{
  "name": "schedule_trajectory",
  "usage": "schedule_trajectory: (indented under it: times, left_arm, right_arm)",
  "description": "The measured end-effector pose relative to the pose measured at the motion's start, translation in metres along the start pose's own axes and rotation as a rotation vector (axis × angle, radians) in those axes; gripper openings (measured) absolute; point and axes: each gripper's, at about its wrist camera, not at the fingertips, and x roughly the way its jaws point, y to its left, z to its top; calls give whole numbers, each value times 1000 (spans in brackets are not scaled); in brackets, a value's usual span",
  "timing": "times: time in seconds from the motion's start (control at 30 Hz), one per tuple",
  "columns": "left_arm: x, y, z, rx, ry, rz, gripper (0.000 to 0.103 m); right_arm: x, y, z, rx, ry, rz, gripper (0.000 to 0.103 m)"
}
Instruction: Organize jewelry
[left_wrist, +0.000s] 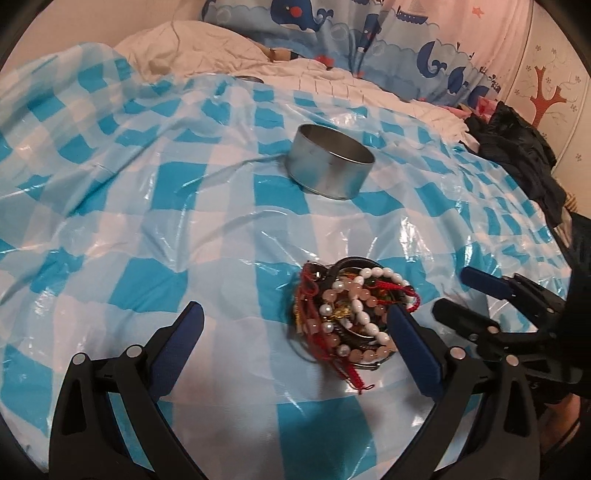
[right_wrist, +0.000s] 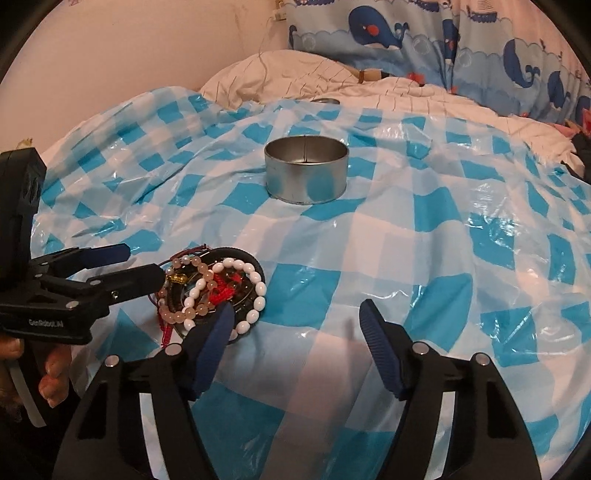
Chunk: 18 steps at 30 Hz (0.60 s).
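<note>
Item 1: pile of jewelry. White bead bracelet, pink bead bracelet, red cords and a gold charm, heaped on a dark round lid or dish; which of the 2 cannot be told. It lies on the checked plastic sheet, nearer the camera than the tin.

Item 2: round metal tin. Upright, open on top, nothing seen inside; well apart from the pile.

Item 3: left gripper. Jaws spread wide, holding nothing; its right finger sits just beside the pile.

Item 4: right gripper. Jaws apart, holding nothing; its left finger overlaps the pile's near edge, contact uncertain.

Item 5: white quilt and whale-print curtain behind the sheet.
</note>
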Motion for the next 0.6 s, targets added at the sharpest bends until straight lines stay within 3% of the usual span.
schedule_trajectory:
  times: [0.1,0.23,0.33,0.37,0.47,0.6]
  left_arm:
    - [0,-3,-1,19,-4,-76,79]
    - [8,-2,1,12,27,-79,69]
    - [12,-2,0,21,39,-117,42]
    - [12,-2,0,21,42,-128,29]
    - [13,0,-1,13,49,-131,23]
    - [5,4,1,3,30,-141,3]
  right_arm:
    - [6,1,1,-9,23,22,56]
    - [9,-1,-1,7,29,38,56]
    - [7,-4,0,21,21,37,56]
    - [8,-4,0,25,20,37,56]
    - [9,-5,-1,34,20,40,56]
    - [10,-2,-2,18,26,49,56]
